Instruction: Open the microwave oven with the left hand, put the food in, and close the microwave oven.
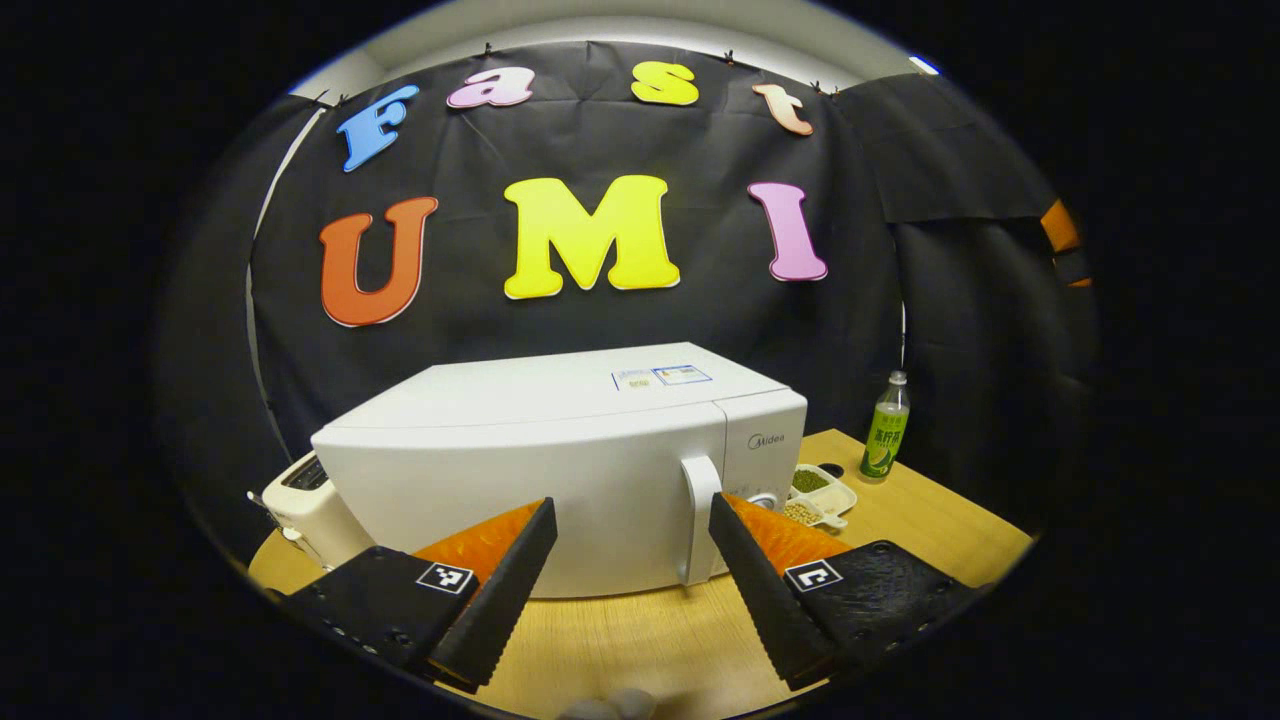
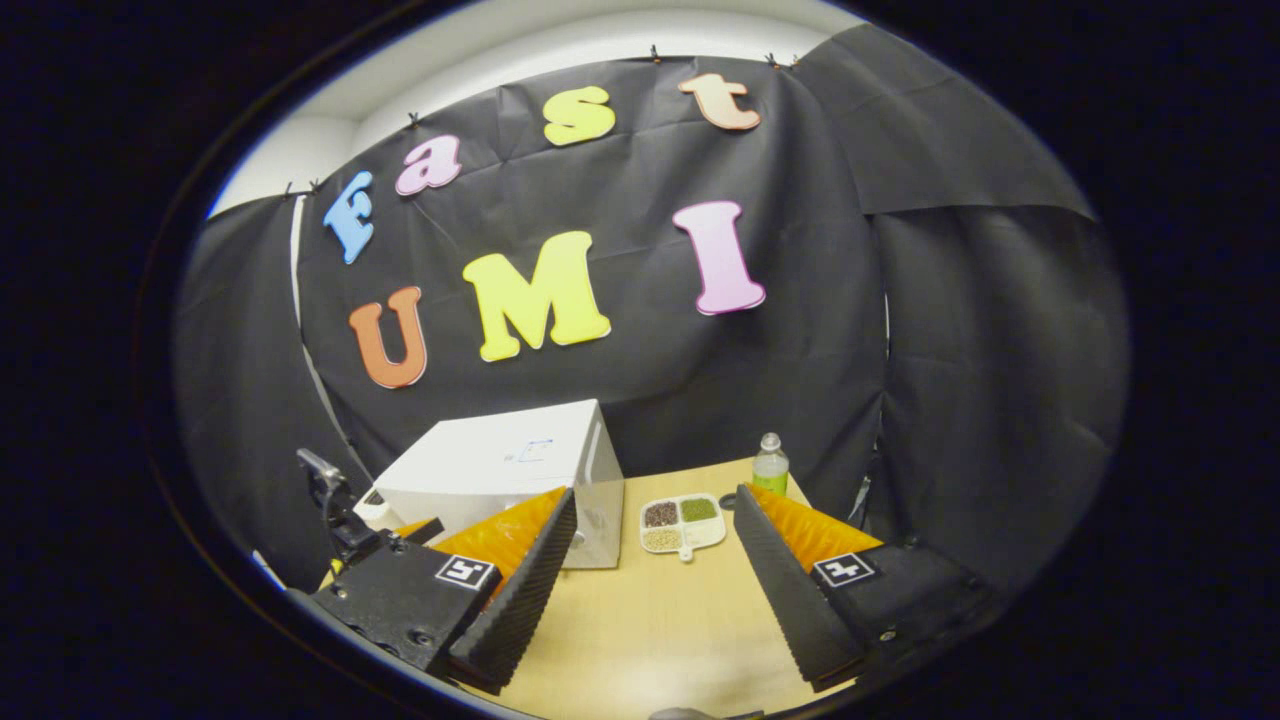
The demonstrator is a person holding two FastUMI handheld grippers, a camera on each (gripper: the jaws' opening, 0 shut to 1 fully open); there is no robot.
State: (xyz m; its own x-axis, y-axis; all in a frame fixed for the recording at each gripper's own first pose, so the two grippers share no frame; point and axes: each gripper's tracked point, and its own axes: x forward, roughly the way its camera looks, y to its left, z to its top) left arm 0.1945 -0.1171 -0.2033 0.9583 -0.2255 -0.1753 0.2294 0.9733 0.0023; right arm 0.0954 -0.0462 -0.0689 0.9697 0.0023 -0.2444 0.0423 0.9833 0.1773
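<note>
**Microwave door shut, both grippers spread and empty**

Left gripper view: The left gripper (image 1: pixel 632 560) hangs with its fingers spread wide, pinching nothing, just in front of the white microwave oven (image 1: pixel 560 470), which sits at the centre of the wooden table (image 1: pixel 650 640). The door is closed. Its upright white handle (image 1: pixel 700 520) stands at about 5 o'clock on the oven's face, just beside the gripper's right-hand finger. The oven looks heavy and rigid, likely to stay put under a pull; the handle appears smooth, hard plastic, and the natural hold is around that bar. A divided food tray (image 1: pixel 822 497) lies at 3 o'clock of the oven, and a green bottle (image 1: pixel 887 428) stands beyond it near the table's far edge. A white toaster (image 1: pixel 305 510) sits close at the oven's 9 o'clock side.

Right gripper view: The right gripper (image 2: pixel 650 570) is likewise spread and empty, held farther back. The tray, with its small heaps of grains, lies at 12 o'clock between its fingers; it looks light, stiff and easily spilled if tilted. Bare tabletop lies open in front of the oven, probably room enough for the door to swing.
</note>
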